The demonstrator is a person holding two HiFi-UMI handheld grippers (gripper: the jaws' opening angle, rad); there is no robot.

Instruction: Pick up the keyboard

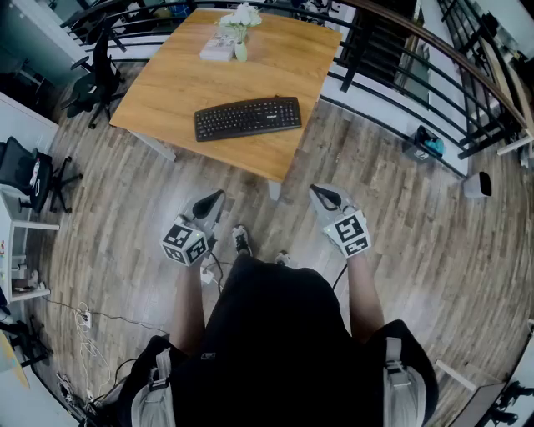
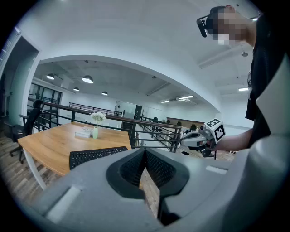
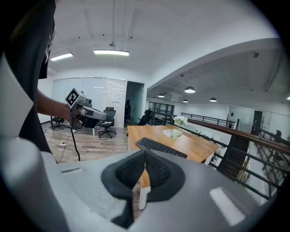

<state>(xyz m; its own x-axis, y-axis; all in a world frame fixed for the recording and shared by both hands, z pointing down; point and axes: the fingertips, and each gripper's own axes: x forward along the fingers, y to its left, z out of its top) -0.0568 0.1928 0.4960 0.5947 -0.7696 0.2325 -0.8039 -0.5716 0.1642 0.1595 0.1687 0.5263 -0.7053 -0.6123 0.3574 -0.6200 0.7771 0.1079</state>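
A black keyboard (image 1: 248, 118) lies near the front edge of a wooden table (image 1: 175, 92); the same keyboard (image 2: 94, 156) shows in the left gripper view, and the keyboard (image 3: 161, 147) also in the right gripper view. My left gripper (image 1: 219, 197) and right gripper (image 1: 315, 191) hang over the wood floor, short of the table, apart from the keyboard. Both are shut with nothing between the jaws. In the left gripper view my left gripper (image 2: 145, 151) points at the table, with the right gripper (image 2: 183, 141) at the right. My right gripper (image 3: 145, 153) faces the table too, with the left gripper (image 3: 111, 116) at the left.
A small vase of white flowers (image 1: 240, 25) and a stack of books (image 1: 216, 48) stand at the table's far side. Black railings (image 1: 392, 58) run behind and to the right. Office chairs (image 1: 93, 75) stand left of the table. Cables (image 1: 83, 317) lie on the floor.
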